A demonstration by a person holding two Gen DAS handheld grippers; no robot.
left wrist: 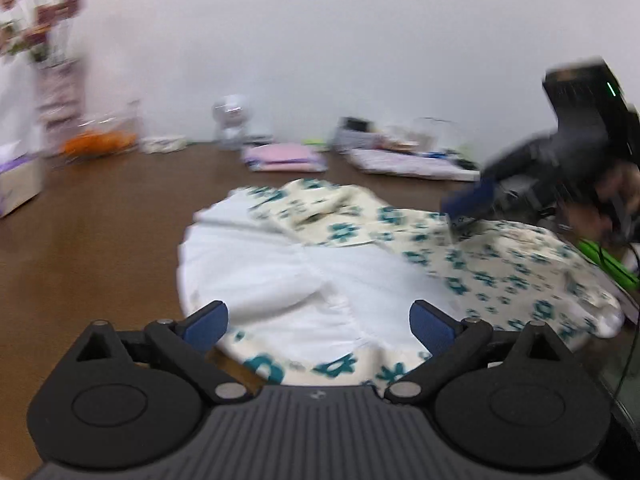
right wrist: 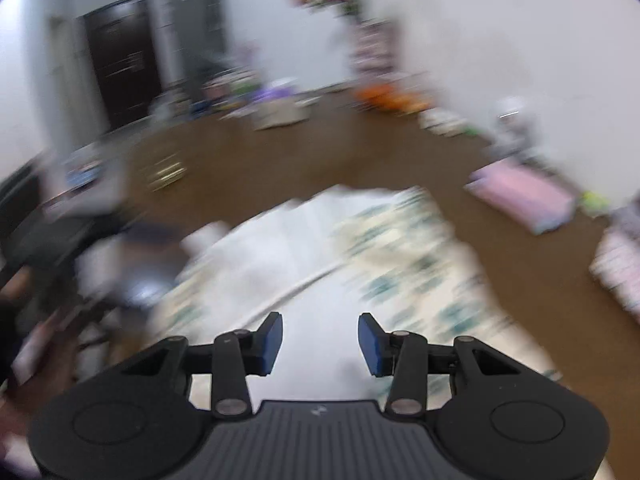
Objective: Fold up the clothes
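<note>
A cream garment with teal flowers point(left wrist: 480, 264) lies spread on the brown table point(left wrist: 100, 240), its white inner side point(left wrist: 280, 276) turned up at the near left. My left gripper point(left wrist: 319, 326) hovers over the near edge of the white part, open wide with nothing between its blue pads point(left wrist: 206, 326). My right gripper point(left wrist: 460, 212) reaches in from the right, its blue tips at the floral cloth's far edge. In the blurred right wrist view the right gripper point(right wrist: 320, 344) stands open above the garment point(right wrist: 400, 248), no cloth pinched.
Folded pink clothes point(left wrist: 284, 158) and another folded stack point(left wrist: 412, 164) lie at the table's far side by the white wall. A tissue box point(left wrist: 16, 184) stands far left, orange items point(left wrist: 96, 142) behind it. A green cable point(left wrist: 604, 260) runs at the right edge.
</note>
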